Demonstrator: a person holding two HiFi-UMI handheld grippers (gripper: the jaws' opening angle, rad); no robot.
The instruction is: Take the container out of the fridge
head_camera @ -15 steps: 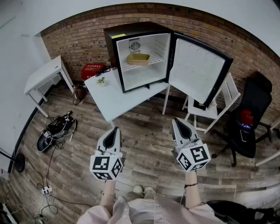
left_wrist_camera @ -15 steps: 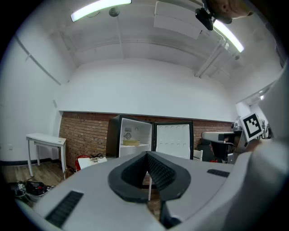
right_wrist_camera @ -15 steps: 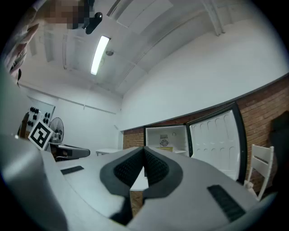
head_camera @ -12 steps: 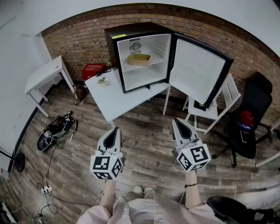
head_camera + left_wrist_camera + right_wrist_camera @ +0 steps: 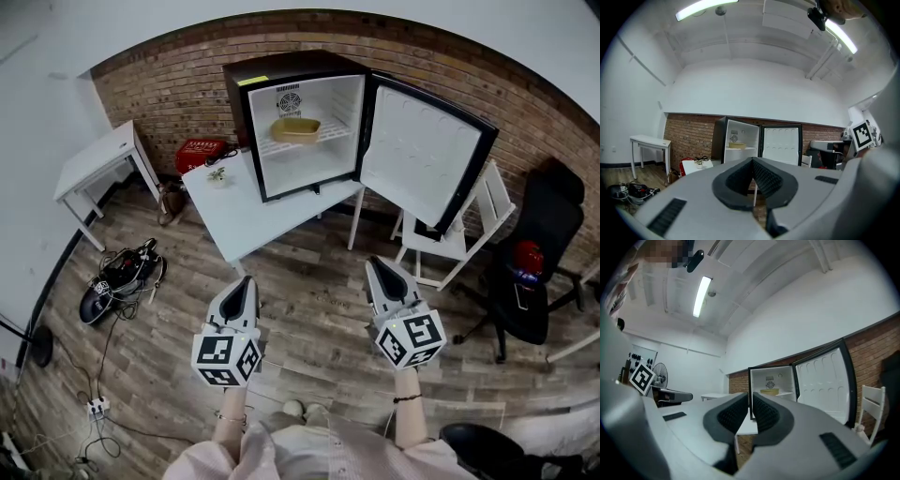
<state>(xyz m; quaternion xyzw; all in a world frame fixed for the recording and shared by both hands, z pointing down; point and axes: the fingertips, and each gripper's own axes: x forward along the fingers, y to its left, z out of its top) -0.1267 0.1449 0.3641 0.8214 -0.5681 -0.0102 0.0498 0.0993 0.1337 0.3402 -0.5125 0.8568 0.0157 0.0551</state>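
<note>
A small black fridge (image 5: 246, 73) stands on a white table (image 5: 239, 211) against the brick wall, its door (image 5: 417, 150) swung wide to the right. A shallow yellow container (image 5: 295, 128) rests on the upper shelf inside; it also shows in the left gripper view as the container (image 5: 737, 146) and in the right gripper view as the container (image 5: 769, 391). My left gripper (image 5: 246, 284) and right gripper (image 5: 380, 269) hang side by side over the wooden floor, well short of the table. Both point level at the fridge, both shut and empty.
A white side table (image 5: 94, 159) stands at the left wall. Shoes and cables (image 5: 117, 277) lie on the floor left. A red basket (image 5: 197, 150) sits by the wall. A white chair (image 5: 450, 239) and a black office chair (image 5: 534, 253) stand to the right.
The view has shifted slightly; both grippers sit a touch higher in the picture. Fridge, door and container are as before.
</note>
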